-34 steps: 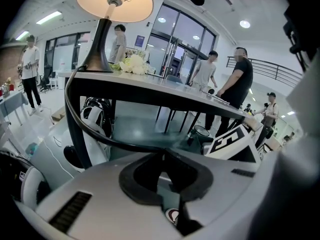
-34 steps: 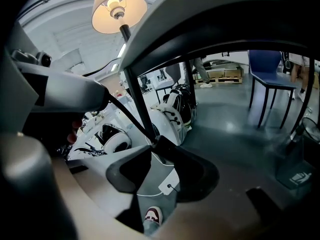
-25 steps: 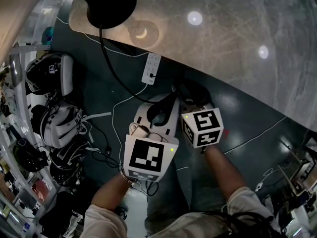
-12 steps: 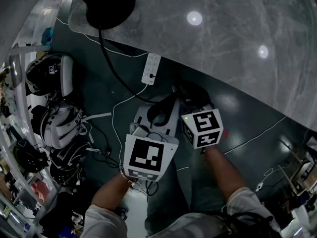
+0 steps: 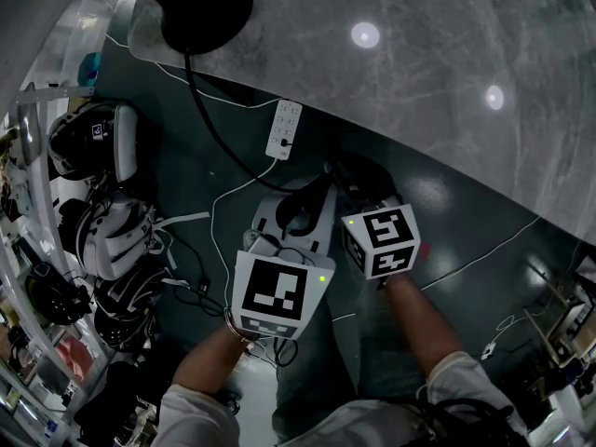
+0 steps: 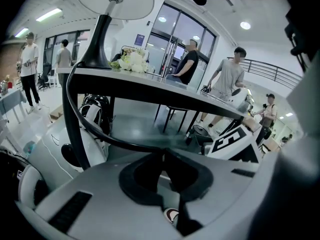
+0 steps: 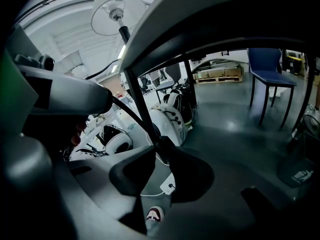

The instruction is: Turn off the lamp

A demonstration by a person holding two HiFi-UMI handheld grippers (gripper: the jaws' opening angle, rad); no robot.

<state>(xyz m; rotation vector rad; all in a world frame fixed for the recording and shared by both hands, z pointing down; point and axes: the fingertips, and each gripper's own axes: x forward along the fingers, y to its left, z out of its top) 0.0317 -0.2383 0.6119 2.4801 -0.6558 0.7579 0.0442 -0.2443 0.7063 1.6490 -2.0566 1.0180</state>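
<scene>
- Head view: lamp cut off at top edge; only its black base shows, on bench, top left.
- Any switch on lamp cord can't be made out.
- Left hand-held gripper: jaws nearly together, clamped on cord.
- Right hand-held gripper: jaws just been closing, tips pinch same cord, just beside left one.
- Lamp well apart from both, up-left.

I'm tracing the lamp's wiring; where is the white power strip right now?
Head view, left of centre: the white power strip lies on the dark floor just below the table edge, right of the black lamp cord.
</scene>
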